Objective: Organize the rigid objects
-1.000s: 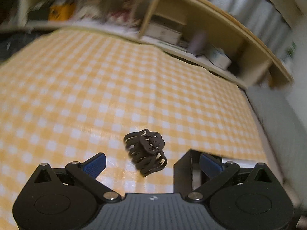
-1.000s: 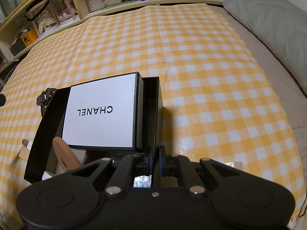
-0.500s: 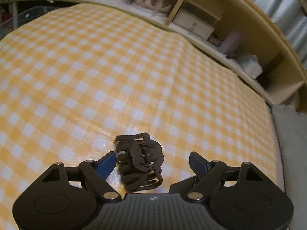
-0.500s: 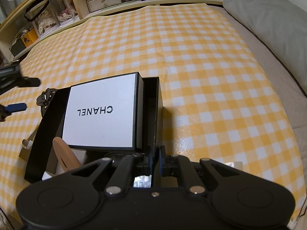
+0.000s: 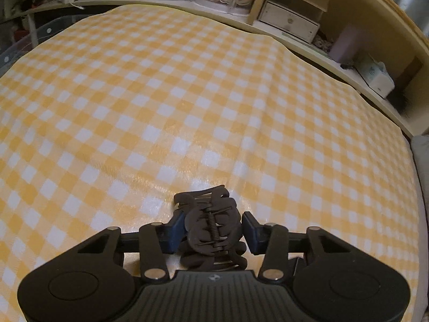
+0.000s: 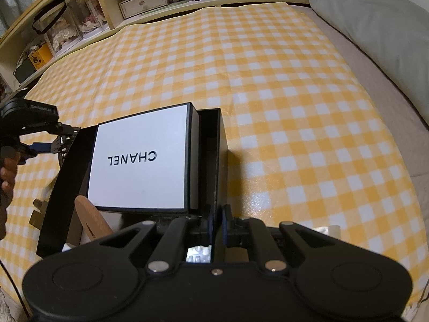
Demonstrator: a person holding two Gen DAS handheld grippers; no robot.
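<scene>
While our left hand-held gripper (image 5: 214,230) closes around the hair claw (image 5: 211,230), we judge it light, stiff, springy; grip its hinge.

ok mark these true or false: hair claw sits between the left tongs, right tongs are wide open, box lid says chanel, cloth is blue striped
1. The black plastic hair claw sits between the left tongs. True; the jaws are closing around it.
2. The right tongs are wide open. False; they are shut on the black box wall.
3. The white square lid reads CHANEL. True.
4. The cloth is blue striped. False; it is yellow and white checked.
</scene>
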